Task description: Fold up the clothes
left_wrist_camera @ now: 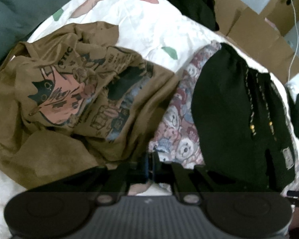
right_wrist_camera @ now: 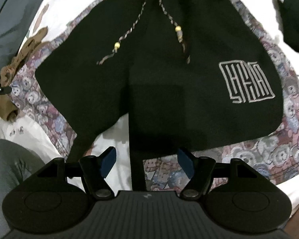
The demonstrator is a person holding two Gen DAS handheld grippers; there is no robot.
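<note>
Black drawstring shorts (right_wrist_camera: 159, 75) spread flat on a teddy-bear print cloth (right_wrist_camera: 269, 149), waistband at the far edge, grey logo (right_wrist_camera: 247, 82) on one leg. Right gripper (right_wrist_camera: 147, 159) poised just over the shorts' near hem, jaws spread wide, holding nothing. Left gripper (left_wrist_camera: 150, 166) with jaws pressed together, possibly pinching the crumpled brown printed T-shirt (left_wrist_camera: 73, 99) beside the shorts; blurred there.
</note>
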